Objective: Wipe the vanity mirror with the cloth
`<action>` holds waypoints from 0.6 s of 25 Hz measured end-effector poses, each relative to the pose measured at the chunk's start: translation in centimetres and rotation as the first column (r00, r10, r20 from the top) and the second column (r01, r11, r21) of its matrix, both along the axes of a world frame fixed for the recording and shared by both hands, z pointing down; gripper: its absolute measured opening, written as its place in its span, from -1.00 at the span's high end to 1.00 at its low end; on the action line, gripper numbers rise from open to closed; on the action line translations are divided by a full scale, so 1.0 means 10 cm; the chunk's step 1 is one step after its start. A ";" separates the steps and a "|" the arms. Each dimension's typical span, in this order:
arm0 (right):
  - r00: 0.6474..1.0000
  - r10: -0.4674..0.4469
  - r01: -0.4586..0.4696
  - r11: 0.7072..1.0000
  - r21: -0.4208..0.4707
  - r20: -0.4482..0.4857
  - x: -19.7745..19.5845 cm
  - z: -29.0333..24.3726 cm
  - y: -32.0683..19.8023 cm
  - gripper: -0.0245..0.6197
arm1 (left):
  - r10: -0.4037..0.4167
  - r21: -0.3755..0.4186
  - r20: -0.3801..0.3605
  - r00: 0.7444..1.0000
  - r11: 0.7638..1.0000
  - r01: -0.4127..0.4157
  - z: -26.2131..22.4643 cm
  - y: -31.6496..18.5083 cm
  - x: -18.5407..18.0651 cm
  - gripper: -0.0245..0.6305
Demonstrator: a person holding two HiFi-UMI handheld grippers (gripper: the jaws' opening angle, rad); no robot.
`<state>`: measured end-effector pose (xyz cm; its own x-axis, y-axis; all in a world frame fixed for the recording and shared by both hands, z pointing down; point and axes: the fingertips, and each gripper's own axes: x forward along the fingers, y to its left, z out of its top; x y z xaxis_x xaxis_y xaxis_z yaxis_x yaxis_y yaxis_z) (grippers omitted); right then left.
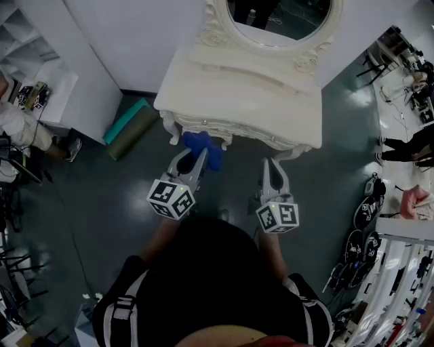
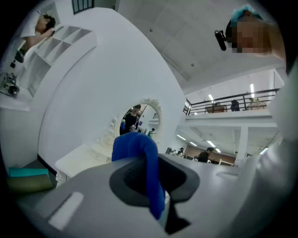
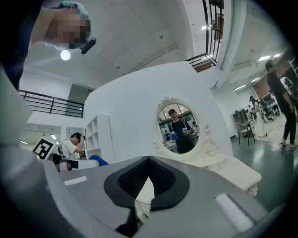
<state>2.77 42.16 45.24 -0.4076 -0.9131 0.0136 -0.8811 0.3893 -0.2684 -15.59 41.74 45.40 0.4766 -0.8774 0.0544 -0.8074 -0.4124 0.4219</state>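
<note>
A white carved vanity table [image 1: 237, 95] stands against the wall, with its oval mirror [image 1: 281, 17] above it. My left gripper [image 1: 193, 159] is just in front of the table's front edge, shut on a blue cloth [image 1: 203, 146] that bunches out past its tips. In the left gripper view the cloth [image 2: 139, 153] drapes over the jaws, and the mirror [image 2: 139, 118] is beyond it. My right gripper [image 1: 274, 169] hovers near the table's right front corner, shut with nothing in it. The right gripper view looks at the mirror [image 3: 179, 128], which reflects a person.
Teal and olive rolled mats [image 1: 132, 125] lie on the dark floor left of the vanity. A white shelf unit [image 1: 41, 68] and a person [image 1: 20, 129] are at the far left. Shoes and racks [image 1: 363, 223] line the right side.
</note>
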 end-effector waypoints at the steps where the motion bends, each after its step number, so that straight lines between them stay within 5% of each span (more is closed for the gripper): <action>1: 1.000 0.001 -0.001 1.000 0.000 0.001 -0.01 -0.01 0.00 0.92 | 0.002 0.000 -0.001 1.000 1.000 -0.002 0.00 0.00 -0.01 0.80; 15: 0.999 0.026 -0.025 0.999 -0.020 0.033 -0.22 0.03 -0.02 0.92 | 0.014 -0.009 -0.008 1.000 1.000 -0.014 0.05 -0.03 -0.22 0.80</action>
